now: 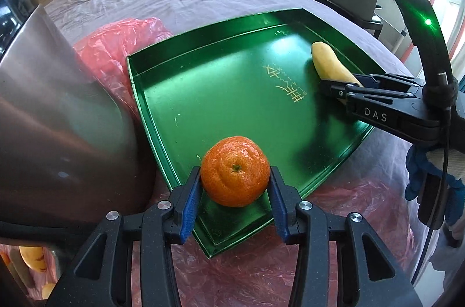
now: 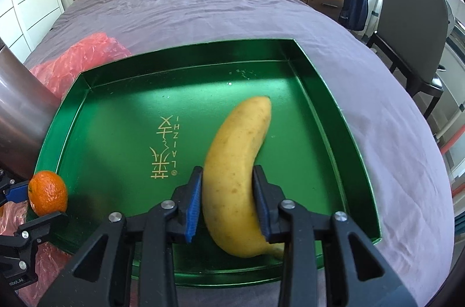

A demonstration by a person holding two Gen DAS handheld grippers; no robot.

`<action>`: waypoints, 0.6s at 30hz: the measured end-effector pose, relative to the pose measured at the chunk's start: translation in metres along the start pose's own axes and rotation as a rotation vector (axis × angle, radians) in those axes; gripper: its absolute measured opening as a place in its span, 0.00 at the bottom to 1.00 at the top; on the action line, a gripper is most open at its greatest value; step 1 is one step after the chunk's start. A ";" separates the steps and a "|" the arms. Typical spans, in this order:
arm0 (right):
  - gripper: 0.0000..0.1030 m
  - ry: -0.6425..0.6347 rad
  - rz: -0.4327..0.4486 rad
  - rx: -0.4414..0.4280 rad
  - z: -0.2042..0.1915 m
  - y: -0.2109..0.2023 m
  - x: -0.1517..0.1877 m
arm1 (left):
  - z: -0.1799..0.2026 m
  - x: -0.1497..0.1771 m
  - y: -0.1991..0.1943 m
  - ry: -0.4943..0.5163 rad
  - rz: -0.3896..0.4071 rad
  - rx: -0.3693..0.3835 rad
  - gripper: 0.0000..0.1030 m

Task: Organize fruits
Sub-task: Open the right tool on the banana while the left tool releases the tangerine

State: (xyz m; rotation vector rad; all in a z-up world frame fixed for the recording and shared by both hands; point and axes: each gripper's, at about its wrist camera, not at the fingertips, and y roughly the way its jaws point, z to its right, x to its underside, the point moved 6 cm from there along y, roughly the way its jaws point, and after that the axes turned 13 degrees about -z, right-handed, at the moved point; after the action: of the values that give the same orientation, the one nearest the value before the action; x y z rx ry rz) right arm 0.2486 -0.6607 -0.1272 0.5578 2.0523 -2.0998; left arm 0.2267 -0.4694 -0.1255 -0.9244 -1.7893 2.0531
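You are holding a fruit in each hand and bringing both to the green tray (image 2: 334, 109) on the bed (image 2: 180, 5).

Closest to you, your left hand-held gripper (image 1: 235, 185) is squeezing the orange (image 1: 235, 170) between its blue pads, over the near corner of the tray. Your right hand-held gripper (image 2: 228, 199) is pinching the banana (image 2: 235, 176) around its middle, over the right side of the tray. I cannot tell if either fruit is touching the tray floor.

I think you are at the putting-down step. Next, you need to lower each fruit until it is resting flat, then let the pads go slowly. The orange is round, so it may roll.

Farther away, a red plastic bag (image 1: 122, 45) is lying beside the tray, and a big metal bowl (image 1: 52, 109) is sitting at the left.
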 end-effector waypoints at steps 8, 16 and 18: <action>0.11 0.008 0.006 0.016 0.002 -0.008 0.004 | -0.002 -0.001 -0.001 -0.017 -0.006 0.003 0.40; 0.28 0.011 0.057 0.017 -0.005 -0.046 0.011 | 0.004 0.010 -0.041 0.006 0.057 -0.007 0.51; 0.28 0.007 0.070 0.015 -0.009 -0.058 0.014 | 0.009 0.019 -0.055 0.022 0.075 -0.008 0.52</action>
State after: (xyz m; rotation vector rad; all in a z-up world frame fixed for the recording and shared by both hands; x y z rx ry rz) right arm 0.2160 -0.6464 -0.0784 0.6308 1.9922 -2.0789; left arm 0.1954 -0.4544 -0.0780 -1.0273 -1.7779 2.0735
